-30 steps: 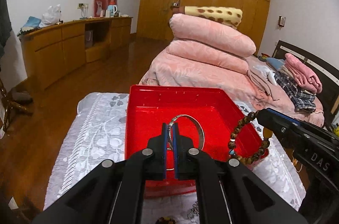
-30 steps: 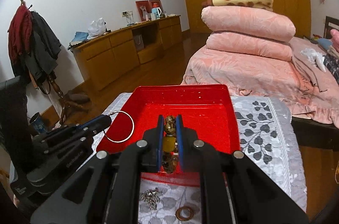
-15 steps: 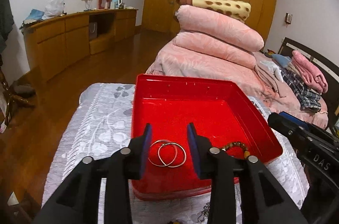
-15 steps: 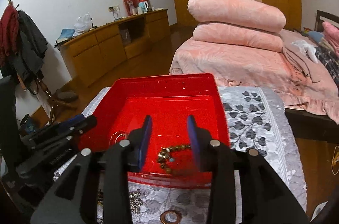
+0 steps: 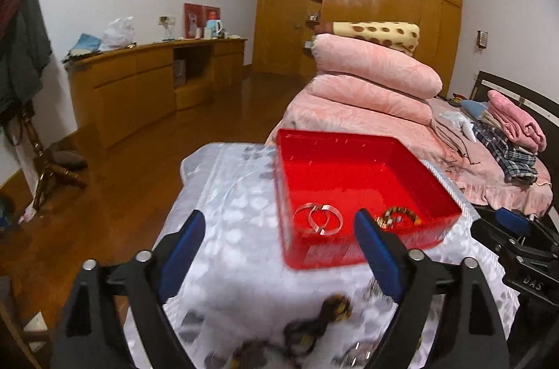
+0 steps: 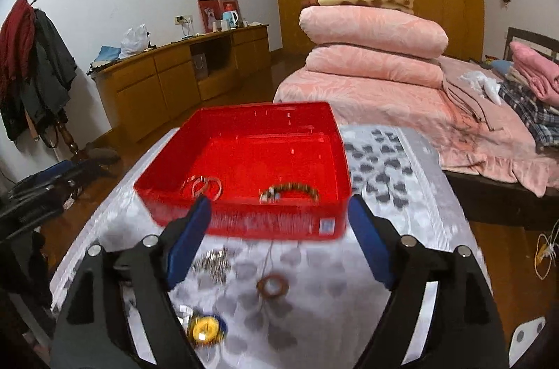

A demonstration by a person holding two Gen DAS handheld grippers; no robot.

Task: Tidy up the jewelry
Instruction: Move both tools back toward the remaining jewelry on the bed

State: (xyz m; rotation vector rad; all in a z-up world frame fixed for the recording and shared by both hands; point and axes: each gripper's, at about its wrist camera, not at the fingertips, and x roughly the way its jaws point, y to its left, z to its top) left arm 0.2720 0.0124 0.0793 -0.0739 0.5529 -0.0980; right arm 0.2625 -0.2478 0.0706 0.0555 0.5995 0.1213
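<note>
A red plastic tray (image 5: 353, 142) (image 6: 328, 121) stands on a table with a white patterned cloth (image 5: 237, 229) (image 6: 394, 159). Inside it lie two silver bangles (image 5: 317, 218) (image 6: 202, 186) and a brown bead bracelet (image 5: 398, 216) (image 6: 290, 188). My left gripper (image 5: 279, 243) is wide open and empty, pulled back near the tray's front left corner. My right gripper (image 6: 279, 232) is wide open and empty, in front of the tray. On the cloth before the tray lie a brown ring (image 6: 272, 286), a silver chain pile (image 6: 213, 260), a yellow and blue piece (image 6: 204, 327) and a dark beaded string (image 5: 314, 323).
A bed with stacked pink quilts (image 5: 374, 79) (image 6: 374, 47) stands behind the table. A wooden sideboard (image 5: 146, 79) runs along the left wall. A coat stand with clothes (image 6: 31, 65) is at the left. The table's edges drop to a wooden floor (image 5: 115, 194).
Both grippers let go of their jewelry into the tray, opened wide and drew back toward the near side of the table. The bangles and bead bracelet now lie in the tray.
</note>
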